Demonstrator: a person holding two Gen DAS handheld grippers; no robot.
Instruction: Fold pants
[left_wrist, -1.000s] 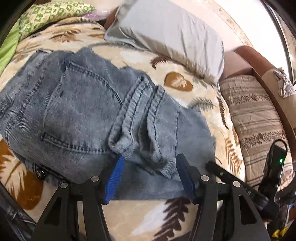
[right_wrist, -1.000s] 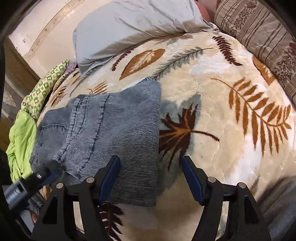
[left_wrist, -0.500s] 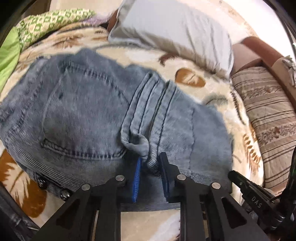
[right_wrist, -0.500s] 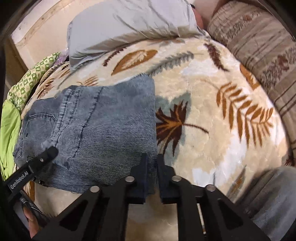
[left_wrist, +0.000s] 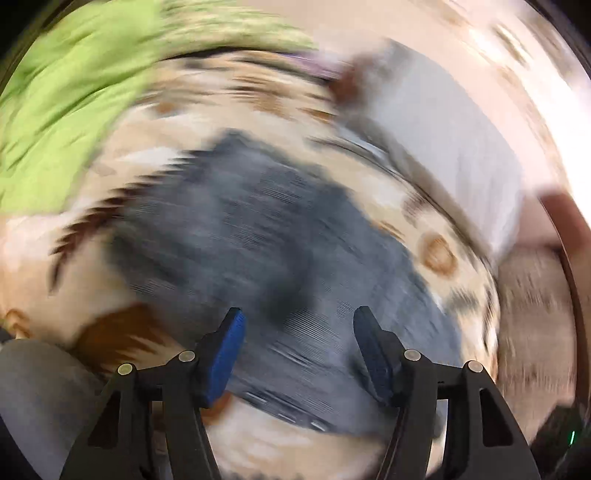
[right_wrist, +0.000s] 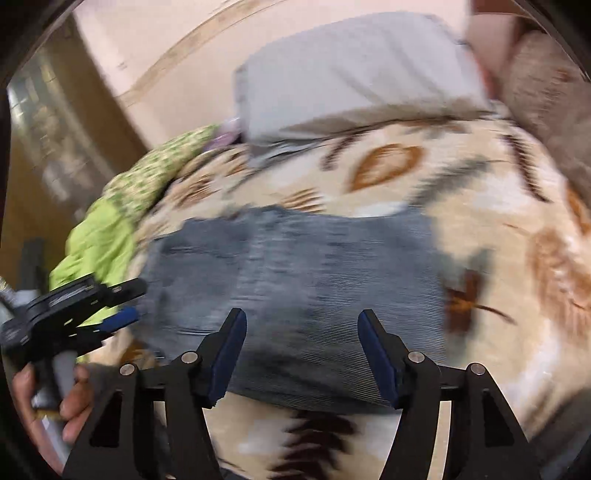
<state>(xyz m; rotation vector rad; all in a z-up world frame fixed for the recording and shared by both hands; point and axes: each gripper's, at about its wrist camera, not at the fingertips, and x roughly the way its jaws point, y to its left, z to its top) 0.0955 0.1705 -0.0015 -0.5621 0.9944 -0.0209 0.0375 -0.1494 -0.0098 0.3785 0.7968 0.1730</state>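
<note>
The grey-blue jeans lie folded into a compact rectangle on the leaf-print blanket; they also show in the right wrist view. Both views are motion-blurred. My left gripper is open and empty, just above the near edge of the jeans. My right gripper is open and empty, above the near edge of the folded jeans. The left gripper also shows at the left of the right wrist view, held in a hand.
A grey pillow lies at the head of the bed. Green cloth is heaped at the left. A striped brown cushion sits at the right. A wall and wooden furniture stand beyond the bed.
Both grippers were shut on the jeans' near edge half a second ago; both have opened and let go. The jeans now lie folded smaller. Both cameras are moving fast.
</note>
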